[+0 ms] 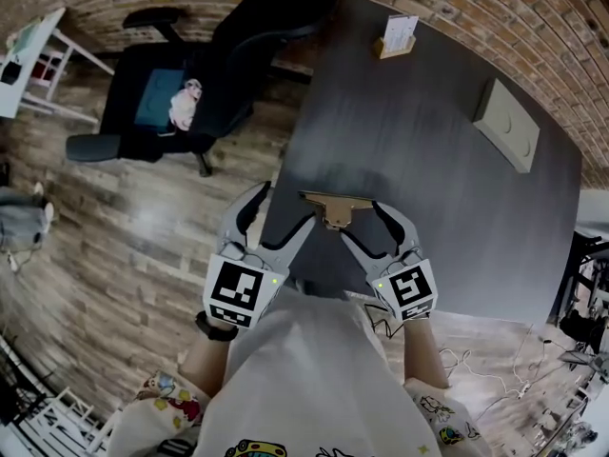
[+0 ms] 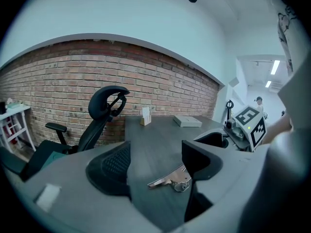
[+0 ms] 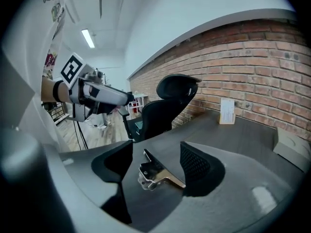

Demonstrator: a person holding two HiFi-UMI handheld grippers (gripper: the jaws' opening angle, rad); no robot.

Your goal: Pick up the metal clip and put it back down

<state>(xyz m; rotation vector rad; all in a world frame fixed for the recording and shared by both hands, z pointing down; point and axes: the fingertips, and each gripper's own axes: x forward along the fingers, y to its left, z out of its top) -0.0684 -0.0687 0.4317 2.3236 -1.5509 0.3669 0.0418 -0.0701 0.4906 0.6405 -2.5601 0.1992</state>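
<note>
A black office chair stands beside the dark table bearing a card stand and flat box.

The metal clip is glossy bare metal. The desk is matt, dark and faintly grained. The far wall is rough brick, the floor wood planks.

The place looked like an office. A black swivel office chair stood at the upper left of the head view on a grey wood-plank floor, beside a dark grey desk. A red brick wall ran along the top right.
</note>
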